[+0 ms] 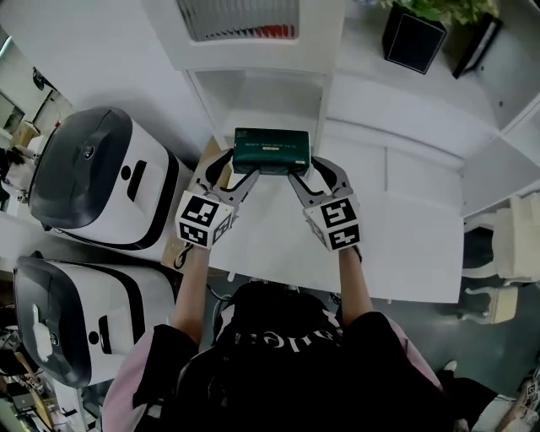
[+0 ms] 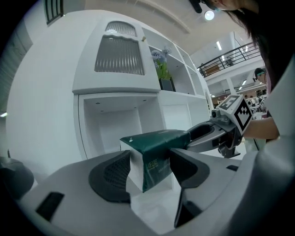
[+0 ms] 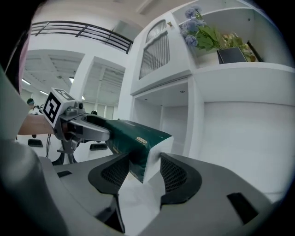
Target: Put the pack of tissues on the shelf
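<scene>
A dark green pack of tissues (image 1: pixel 272 151) with white ends is held in the air between both grippers, in front of the open white shelf niche (image 1: pixel 261 99). My left gripper (image 1: pixel 229 171) is shut on the pack's left end (image 2: pixel 150 161). My right gripper (image 1: pixel 302 175) is shut on its right end (image 3: pixel 143 156). In the left gripper view the shelf niche (image 2: pixel 115 129) lies straight ahead behind the pack. The right gripper view shows the same niche (image 3: pixel 159 117) just beyond the pack.
A white counter (image 1: pixel 396 245) runs under the grippers. Two white-and-grey machines (image 1: pixel 101 177) stand at the left. A slatted vent panel (image 1: pixel 239 18) sits above the niche. A potted plant in a black box (image 1: pixel 413 38) stands on a shelf at upper right.
</scene>
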Motion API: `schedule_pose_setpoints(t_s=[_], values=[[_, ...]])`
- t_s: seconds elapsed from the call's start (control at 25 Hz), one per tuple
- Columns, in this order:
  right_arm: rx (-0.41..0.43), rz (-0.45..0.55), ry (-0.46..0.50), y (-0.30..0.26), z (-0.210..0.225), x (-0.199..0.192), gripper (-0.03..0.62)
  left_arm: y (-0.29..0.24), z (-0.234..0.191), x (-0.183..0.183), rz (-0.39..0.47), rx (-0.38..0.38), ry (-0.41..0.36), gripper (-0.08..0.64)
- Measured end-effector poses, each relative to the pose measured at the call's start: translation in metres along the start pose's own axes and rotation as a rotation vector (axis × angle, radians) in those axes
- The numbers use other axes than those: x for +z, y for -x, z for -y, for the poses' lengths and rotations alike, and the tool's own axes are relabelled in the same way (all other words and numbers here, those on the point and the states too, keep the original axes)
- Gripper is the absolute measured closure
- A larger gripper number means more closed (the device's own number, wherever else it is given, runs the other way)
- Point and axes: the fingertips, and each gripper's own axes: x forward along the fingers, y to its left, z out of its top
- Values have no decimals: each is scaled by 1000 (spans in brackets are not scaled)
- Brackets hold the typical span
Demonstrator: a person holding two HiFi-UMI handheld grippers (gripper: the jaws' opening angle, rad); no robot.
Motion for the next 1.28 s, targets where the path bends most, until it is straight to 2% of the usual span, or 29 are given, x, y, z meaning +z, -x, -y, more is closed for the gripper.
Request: schedule_pose_setpoints(t_s=[0.32,0.84,1.0,1.12,1.28], values=[[-82,-13,-32,-20,6,1,356,-17,-21,-9,12,-23,3,287],[-178,-41,-86,-58,7,-1,362,-36,-56,-28,1,-78,-86,288],[-201,-26,-84,-65,8,3,365,-40,-65,-30,21,-103,-53,287],[-227,-26,-83,-70,12,4,367,-46,-70,-31,28,-113,-63,288],[-261,-13,-121,-75,18,1,370,-57,-75,-35,38,-135,-45,288]])
